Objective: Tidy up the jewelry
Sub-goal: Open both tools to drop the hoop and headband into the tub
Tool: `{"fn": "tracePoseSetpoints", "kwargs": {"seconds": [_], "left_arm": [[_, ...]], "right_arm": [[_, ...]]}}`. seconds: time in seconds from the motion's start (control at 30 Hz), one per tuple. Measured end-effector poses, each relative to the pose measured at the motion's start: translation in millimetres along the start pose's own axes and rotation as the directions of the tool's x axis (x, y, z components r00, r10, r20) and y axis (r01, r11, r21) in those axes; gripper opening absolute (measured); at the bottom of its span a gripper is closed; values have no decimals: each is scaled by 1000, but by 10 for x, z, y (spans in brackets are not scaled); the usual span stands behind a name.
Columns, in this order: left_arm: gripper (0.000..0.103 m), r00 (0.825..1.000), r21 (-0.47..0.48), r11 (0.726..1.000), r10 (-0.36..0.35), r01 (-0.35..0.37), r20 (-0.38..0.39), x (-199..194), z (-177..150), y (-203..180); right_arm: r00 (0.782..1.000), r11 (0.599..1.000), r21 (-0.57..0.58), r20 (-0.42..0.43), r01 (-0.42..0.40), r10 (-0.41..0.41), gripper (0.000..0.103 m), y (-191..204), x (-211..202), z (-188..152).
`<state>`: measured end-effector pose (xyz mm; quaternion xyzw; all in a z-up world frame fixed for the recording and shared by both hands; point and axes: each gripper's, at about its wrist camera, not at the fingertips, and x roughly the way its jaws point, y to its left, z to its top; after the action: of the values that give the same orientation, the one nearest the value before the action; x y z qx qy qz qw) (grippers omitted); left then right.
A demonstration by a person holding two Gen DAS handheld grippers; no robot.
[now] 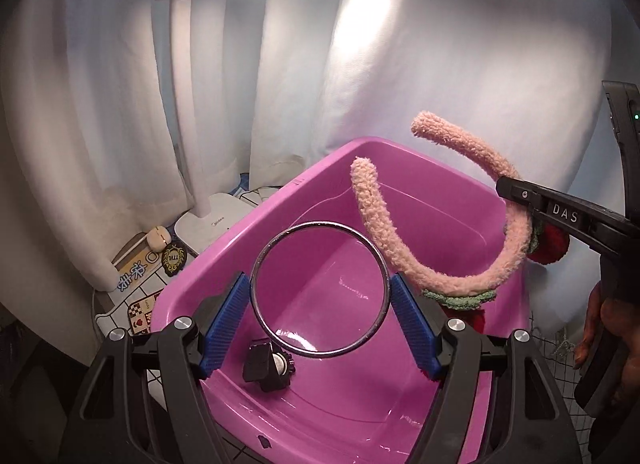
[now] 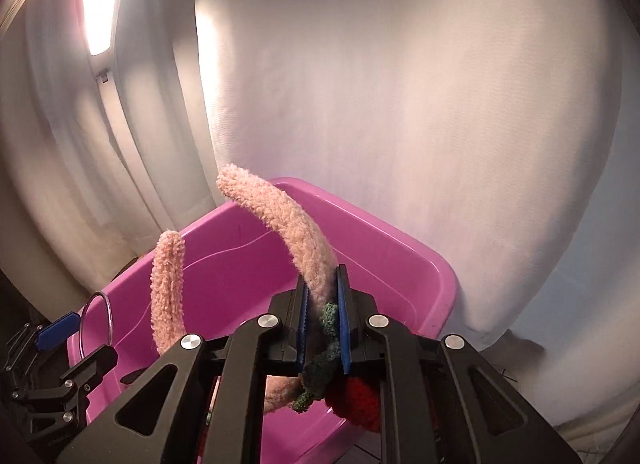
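Left wrist view shows my left hand-held gripper (image 1: 320, 296) clamped on the ring (image 1: 320, 289) over the pink bin (image 1: 400, 152); my right hand-held gripper (image 2: 323, 306) pinches the fuzzy headband (image 2: 280, 220) above it; that thin ring could slip from the pads and miss; the headband's tips may snag it; a lamp (image 1: 208, 220) stands beside the bin.

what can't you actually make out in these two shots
- Left wrist view: the dark clip-like piece on the pink bin floor is too small to name.
- Right wrist view: the red strawberry decorations on the fuzzy pink headband are hidden behind the right tongs.
- Right wrist view: the metal bangle is seen edge-on and partly hidden by the left tongs.
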<state>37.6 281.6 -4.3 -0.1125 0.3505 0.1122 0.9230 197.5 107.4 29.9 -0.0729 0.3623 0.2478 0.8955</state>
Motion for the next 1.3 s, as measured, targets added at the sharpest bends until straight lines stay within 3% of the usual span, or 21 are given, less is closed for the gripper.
{"fn": "tracePoseSetpoints", "kwargs": {"seconds": [0.2, 0.43, 0.6, 0.63, 0.7, 0.73, 0.77, 0.83, 1.3], "left_arm": [[70, 997, -25, 999, 20, -22, -72, 257, -49, 66], [70, 994, -35, 999, 29, -33, -107, 364, -86, 91], [71, 991, -24, 998, 50, -53, -127, 404, -99, 107], [71, 990, -20, 998, 50, -53, -128, 399, -101, 105], [73, 991, -20, 999, 43, -46, -127, 380, -108, 109], [80, 991, -19, 999, 47, -50, -124, 368, -112, 113], [83, 992, -19, 998, 53, -56, -115, 348, -114, 119], [92, 993, -20, 998, 61, -63, -97, 308, -111, 134], [93, 994, -35, 996, 77, -80, -79, 168, -89, 134]], "right_arm": [[996, 999, -13, -82, 38, -39, 13, 104, 355, -56], [991, 994, -55, -98, 91, -96, 13, 189, 481, 1], [987, 988, -96, -91, 122, -131, 18, 247, 438, -46], [986, 986, -107, -93, 127, -137, 22, 262, 426, -57], [985, 983, -124, -90, 134, -146, 39, 294, 421, -49], [986, 983, -126, -86, 134, -145, 59, 311, 400, -34], [986, 982, -127, -75, 139, -149, 68, 314, 375, -21], [986, 980, -130, -52, 153, -161, 68, 308, 320, 2], [990, 985, -114, -27, 132, -135, 68, 300, 120, 41]]}}
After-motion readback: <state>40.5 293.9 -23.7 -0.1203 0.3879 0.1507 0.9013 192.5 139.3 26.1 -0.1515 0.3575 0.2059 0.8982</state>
